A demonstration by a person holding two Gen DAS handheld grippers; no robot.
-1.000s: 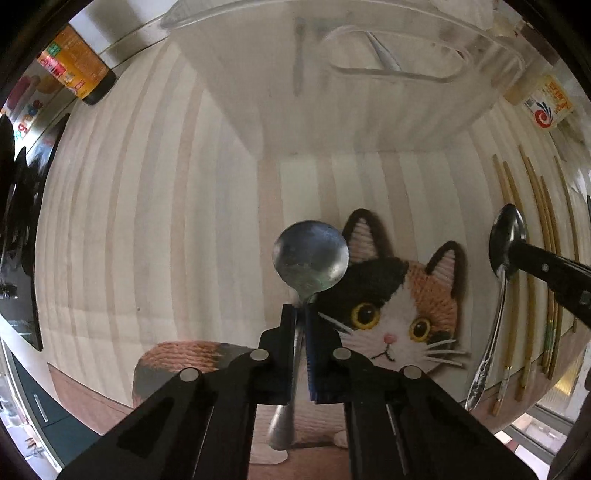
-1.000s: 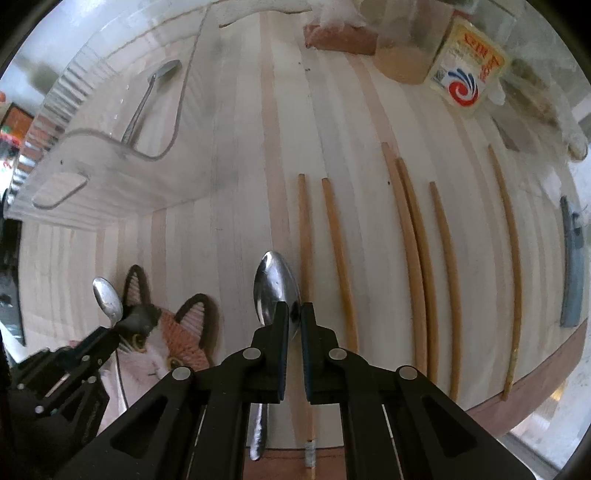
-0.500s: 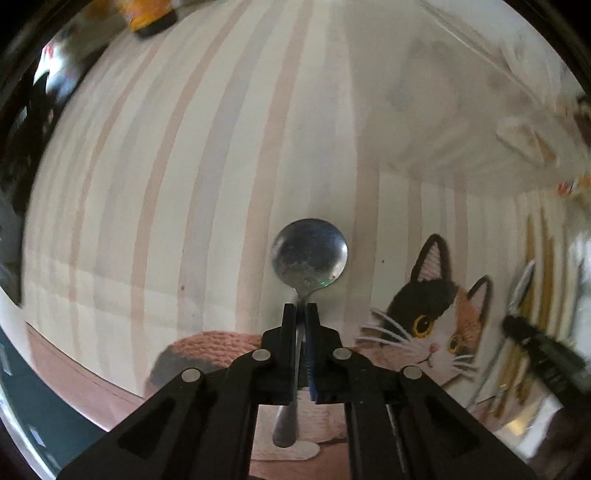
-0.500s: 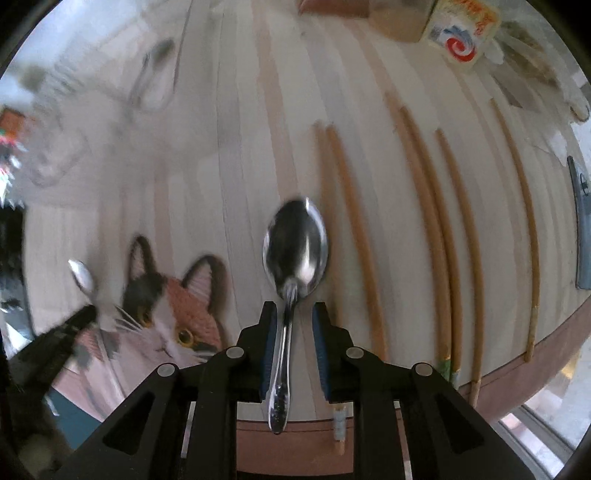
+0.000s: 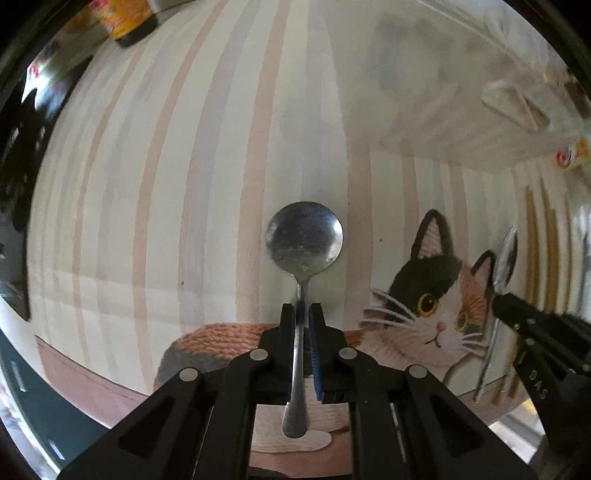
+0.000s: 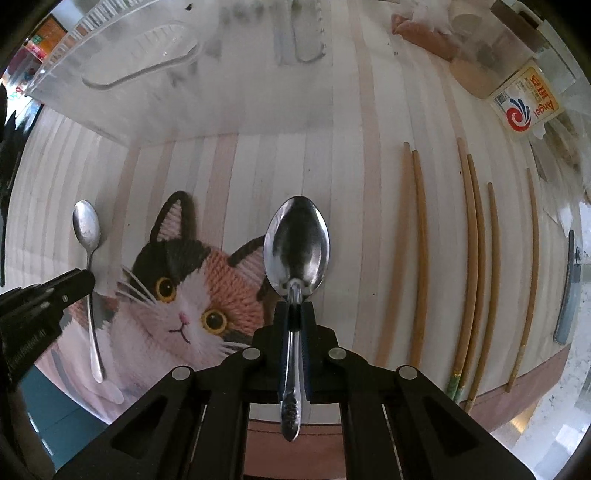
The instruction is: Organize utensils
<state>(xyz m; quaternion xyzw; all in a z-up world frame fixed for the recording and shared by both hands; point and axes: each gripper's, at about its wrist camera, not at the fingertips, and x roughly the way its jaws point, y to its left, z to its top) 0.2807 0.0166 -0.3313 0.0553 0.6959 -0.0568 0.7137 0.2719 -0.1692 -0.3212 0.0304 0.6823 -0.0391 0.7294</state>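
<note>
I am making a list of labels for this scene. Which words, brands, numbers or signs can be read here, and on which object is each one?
"Angel": on the label of the clear jar, beside a red swirl logo.
Chinese characters on the same label: too small to read.
"DAS": on the right hand-held gripper.
White print on the left hand-held gripper: too blurred to read.
Orange package: print too blurred to read.

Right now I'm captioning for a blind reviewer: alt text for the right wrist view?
The right gripper clamps an oval steel spoon by its handle above a cat-face knitted mat. Six wooden chopsticks lie on the striped wooden table, right of the spoon.
</note>
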